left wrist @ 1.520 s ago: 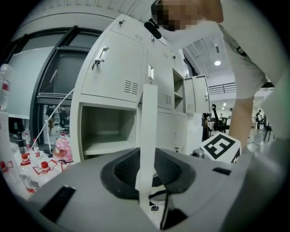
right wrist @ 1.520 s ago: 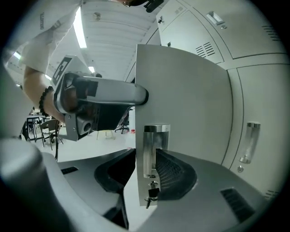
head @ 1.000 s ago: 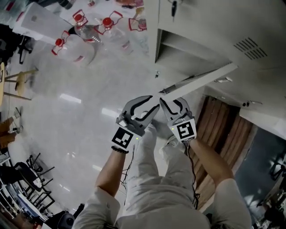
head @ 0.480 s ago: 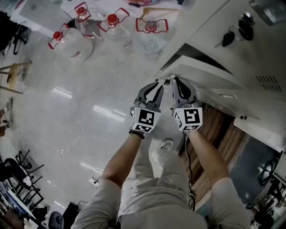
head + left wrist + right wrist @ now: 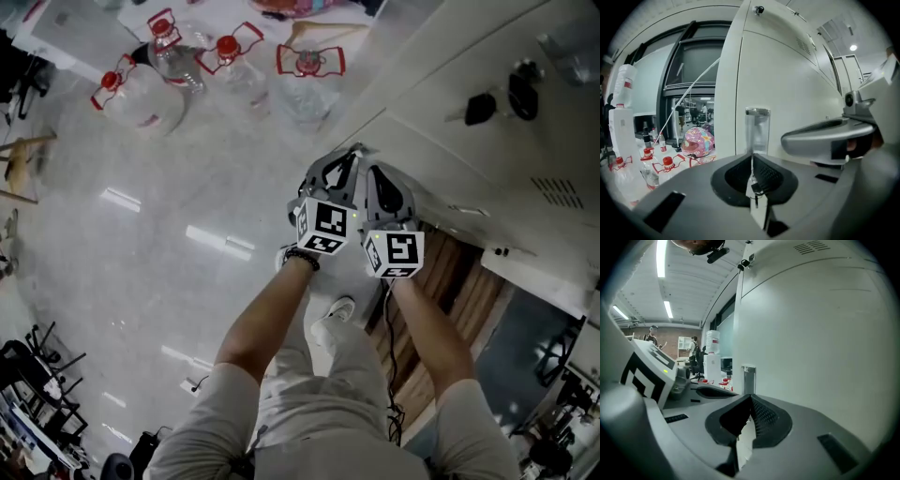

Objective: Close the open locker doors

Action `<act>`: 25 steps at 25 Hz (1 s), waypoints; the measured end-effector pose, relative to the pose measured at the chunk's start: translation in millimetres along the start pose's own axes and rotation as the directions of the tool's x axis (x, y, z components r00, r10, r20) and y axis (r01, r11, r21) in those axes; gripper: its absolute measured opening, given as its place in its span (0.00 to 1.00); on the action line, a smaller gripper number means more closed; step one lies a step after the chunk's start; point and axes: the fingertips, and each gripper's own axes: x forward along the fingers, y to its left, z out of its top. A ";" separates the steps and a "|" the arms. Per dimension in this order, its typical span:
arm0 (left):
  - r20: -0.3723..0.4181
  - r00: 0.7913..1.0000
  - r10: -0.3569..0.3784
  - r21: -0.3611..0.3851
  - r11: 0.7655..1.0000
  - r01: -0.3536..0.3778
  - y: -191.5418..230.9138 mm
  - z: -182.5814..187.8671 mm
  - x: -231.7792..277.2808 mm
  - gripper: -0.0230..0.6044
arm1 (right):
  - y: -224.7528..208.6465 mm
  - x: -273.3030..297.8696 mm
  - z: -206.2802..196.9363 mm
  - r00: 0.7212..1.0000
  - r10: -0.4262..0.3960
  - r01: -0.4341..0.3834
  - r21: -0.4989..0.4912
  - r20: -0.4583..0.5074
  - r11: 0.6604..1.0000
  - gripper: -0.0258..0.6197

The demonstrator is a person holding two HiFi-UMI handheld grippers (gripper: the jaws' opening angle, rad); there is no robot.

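Note:
The pale grey locker door (image 5: 441,155) lies nearly flush with the locker front. Both grippers sit side by side against its free edge. My left gripper (image 5: 349,157) has just been closing its jaws; in the left gripper view (image 5: 751,155) its pads meet with nothing between them. My right gripper (image 5: 373,171) is shut and empty as well (image 5: 750,397). Straight ahead of both, a small metal latch plate (image 5: 757,129) (image 5: 748,378) stands on the door's edge. The door face (image 5: 811,333) fills the right side of the right gripper view.
Keys (image 5: 480,108) hang from locks on the locker fronts above. Several large water bottles with red handles (image 5: 141,94) stand on the glossy floor to the left. A brown slatted surface (image 5: 464,281) shows below the lockers. A pink helmet (image 5: 696,143) sits beyond.
The door has swung from wide open to nearly flush with the locker. Both hands moved up the picture with it, drew together, and both pairs of jaws closed.

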 end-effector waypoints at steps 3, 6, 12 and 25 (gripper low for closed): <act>-0.002 1.000 0.017 -0.011 1.000 -0.017 5.0 -0.2 3.3 0.06 | -2.7 -6.5 0.7 1.000 0.002 -0.002 -0.012 -0.009 1.000 0.06; 0.011 1.000 0.023 -0.011 1.000 -0.023 5.3 0.4 3.2 0.06 | -10.2 -11.6 1.2 1.000 -0.017 0.016 -0.013 -0.020 1.000 0.06; -0.008 0.999 0.040 0.021 0.999 -0.040 6.3 3.6 -13.0 0.06 | -20.1 -48.5 22.1 0.998 -0.070 0.069 0.059 0.009 0.996 0.06; 0.066 0.935 -0.349 0.028 0.937 0.348 -257.8 182.6 -133.6 0.04 | -145.8 -358.7 125.4 0.973 -0.204 0.178 0.219 0.105 0.959 0.05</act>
